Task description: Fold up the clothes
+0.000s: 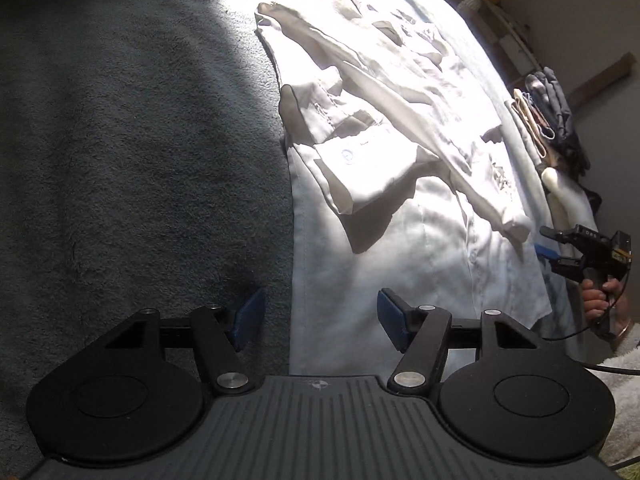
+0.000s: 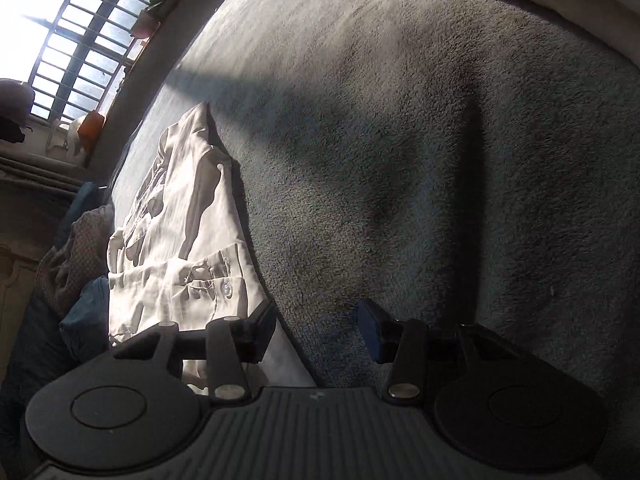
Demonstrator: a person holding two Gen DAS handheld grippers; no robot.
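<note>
Shirt [image 1: 400,152] lay sleeve-folded on the grey blanket [image 1: 120,140]; both hand-held grippers, left [image 1: 320,316] and right [image 2: 316,330], gaped empty (hem between neither), so a shallow pinch risked dragging loose cuffs.

Left wrist view: from behind the left gripper [image 1: 320,318], angled down, close over the white shirt [image 1: 400,140] on the grey carpet [image 1: 120,140], right gripper [image 1: 554,246] at far right. Right wrist view: from behind the right gripper [image 2: 316,330], angled down, close over carpet, window [image 2: 80,52] far left. Shared by the 2: shirt, carpet.
</note>
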